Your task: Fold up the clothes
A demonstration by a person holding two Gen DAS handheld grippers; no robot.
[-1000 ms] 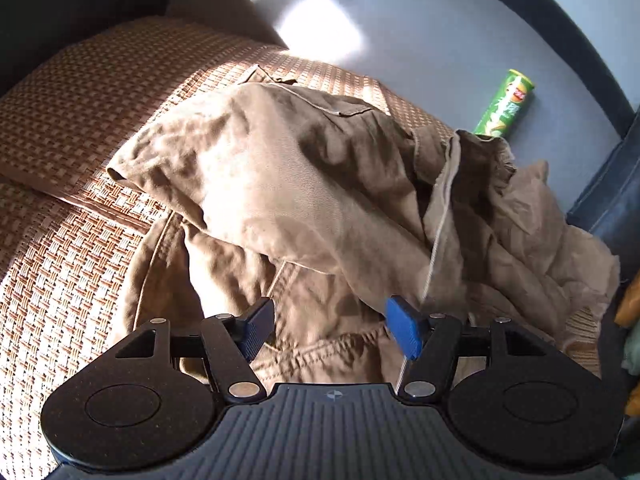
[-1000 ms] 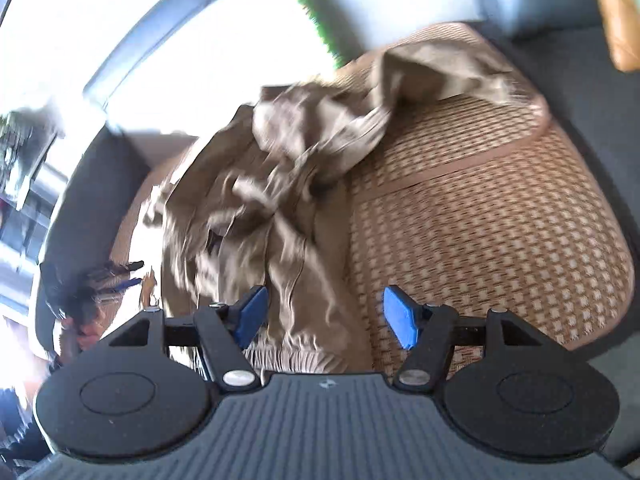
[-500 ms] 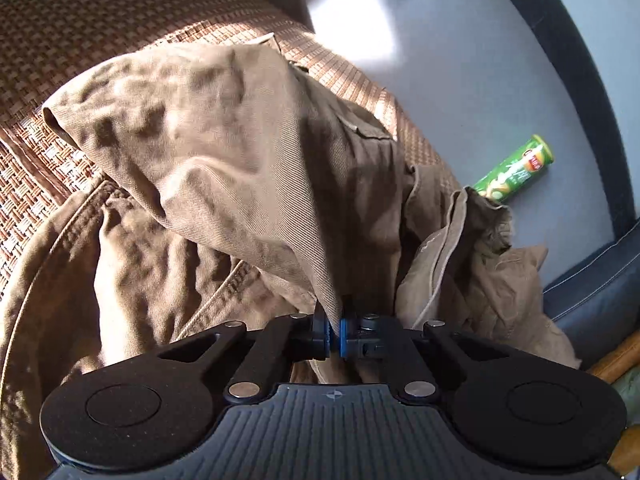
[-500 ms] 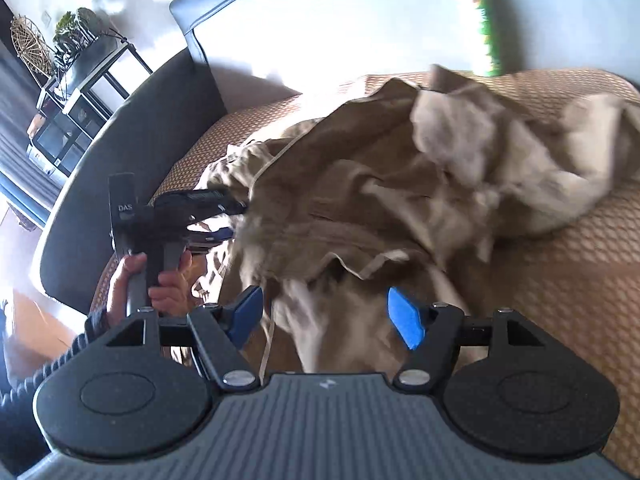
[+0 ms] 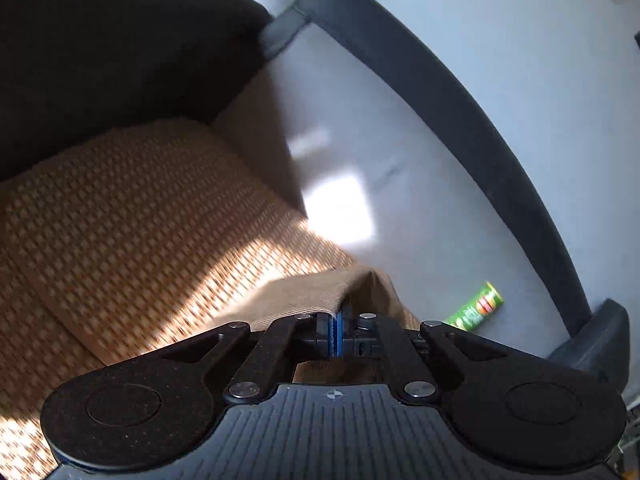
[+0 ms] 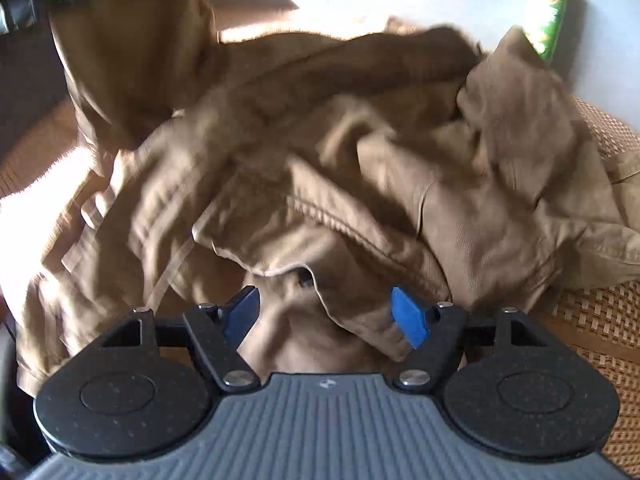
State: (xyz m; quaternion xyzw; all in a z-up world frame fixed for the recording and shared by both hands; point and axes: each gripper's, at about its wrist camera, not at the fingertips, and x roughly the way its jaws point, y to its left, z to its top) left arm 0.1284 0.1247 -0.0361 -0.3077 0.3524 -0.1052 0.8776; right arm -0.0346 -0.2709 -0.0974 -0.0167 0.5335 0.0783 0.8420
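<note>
We hold a fold of the tan garment point(image 6: 360, 168) pinched in our left tongs point(image 5: 335, 334) to lift it off the woven sofa cushion point(image 5: 132, 216), while our right tongs point(image 6: 326, 314), opening over the crumpled heap and gripping nothing, seek a second hold.

Tan garment point(image 6: 360, 168) – brown checked woven mat point(image 5: 132, 216) – green can point(image 5: 478, 307).
</note>
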